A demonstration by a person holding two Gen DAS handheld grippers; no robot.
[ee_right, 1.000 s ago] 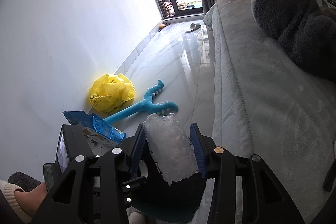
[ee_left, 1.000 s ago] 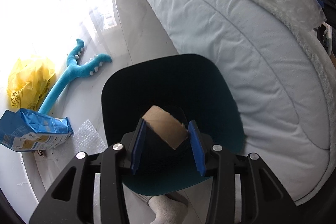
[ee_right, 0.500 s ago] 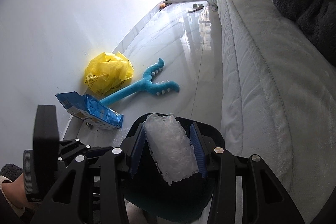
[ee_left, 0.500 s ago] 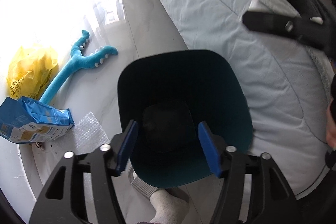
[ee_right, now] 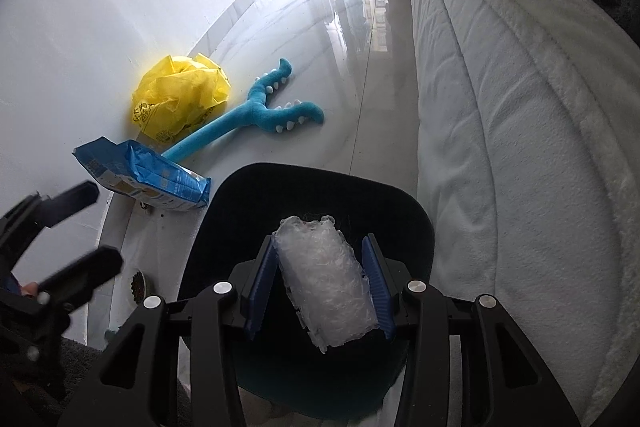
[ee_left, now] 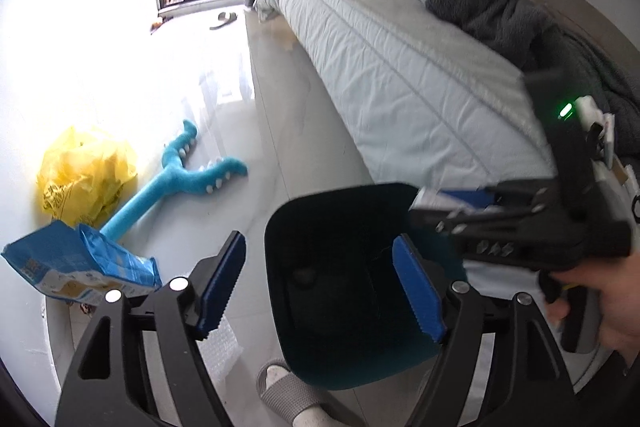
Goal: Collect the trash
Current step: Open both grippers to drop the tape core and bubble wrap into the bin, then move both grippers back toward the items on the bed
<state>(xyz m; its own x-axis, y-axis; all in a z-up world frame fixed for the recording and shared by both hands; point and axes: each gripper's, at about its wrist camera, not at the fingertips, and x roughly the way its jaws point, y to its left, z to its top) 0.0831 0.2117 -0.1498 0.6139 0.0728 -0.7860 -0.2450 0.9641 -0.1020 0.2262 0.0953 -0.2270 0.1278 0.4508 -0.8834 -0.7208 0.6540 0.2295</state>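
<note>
Bedroom floor: one bin, right fingers pinching one bubble-wrap wad, left fingers spread, empty.

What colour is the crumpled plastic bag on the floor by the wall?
The crumpled plastic bag is yellow with small dark print; the right wrist view shows it best.

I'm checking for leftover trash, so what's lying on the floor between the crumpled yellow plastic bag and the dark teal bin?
In the right wrist view, a blue snack bag and a blue plush toy lie between the yellow plastic bag and the dark teal bin.
</note>
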